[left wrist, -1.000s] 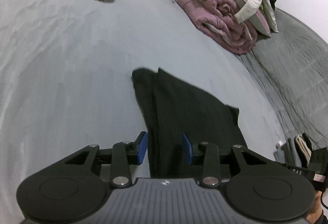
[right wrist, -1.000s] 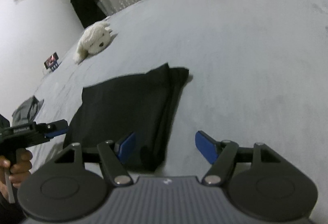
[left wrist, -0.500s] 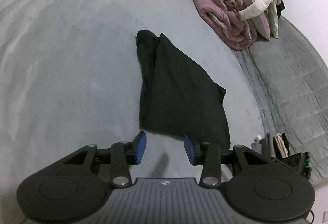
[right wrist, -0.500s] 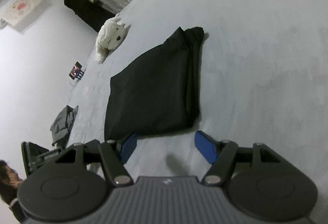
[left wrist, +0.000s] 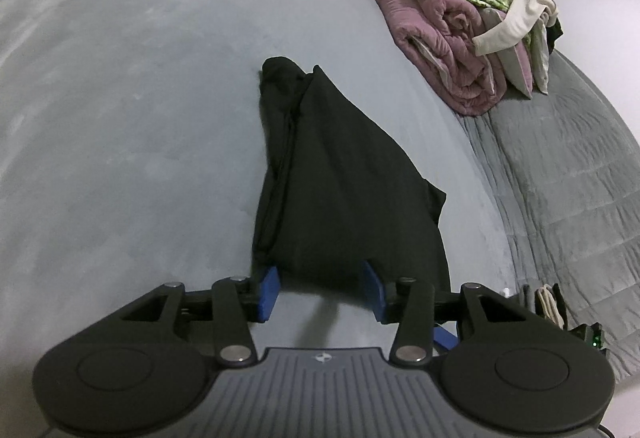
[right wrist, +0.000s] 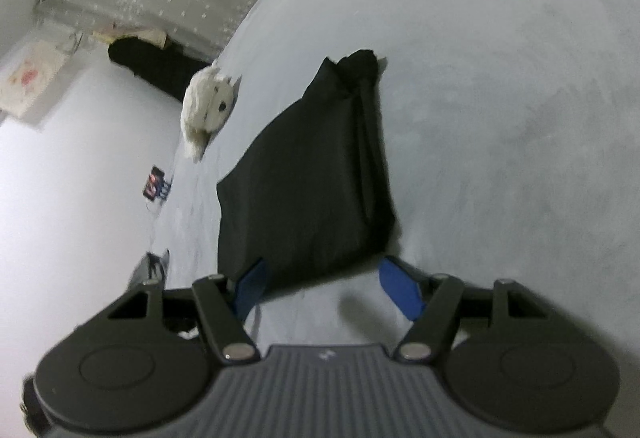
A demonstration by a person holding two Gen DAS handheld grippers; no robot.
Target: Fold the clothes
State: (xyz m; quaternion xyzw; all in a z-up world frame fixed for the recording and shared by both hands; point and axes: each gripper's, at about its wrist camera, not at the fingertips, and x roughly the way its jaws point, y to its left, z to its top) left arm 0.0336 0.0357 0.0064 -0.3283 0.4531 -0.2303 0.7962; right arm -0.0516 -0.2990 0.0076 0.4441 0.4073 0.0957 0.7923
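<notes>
A folded black garment (left wrist: 340, 177) lies flat on the grey bed, its bunched end pointing away. In the left wrist view my left gripper (left wrist: 322, 294) is open just short of the garment's near edge, blue pads on either side of that edge, nothing held. The right wrist view shows the same black garment (right wrist: 312, 177) from the other side. My right gripper (right wrist: 326, 288) stands open at its near edge, with nothing between its fingers.
A pile of unfolded clothes (left wrist: 472, 5) sits on a rolled pink blanket (left wrist: 440, 53) at the back right. A white plush toy (right wrist: 210, 105) lies near the bed's edge. Folded items (left wrist: 548, 304) lie on a quilted grey cover (left wrist: 568, 165).
Both grippers have pulled back off the black garment and now sit at its near edge. The garment stays folded on the bed; both stay open.
</notes>
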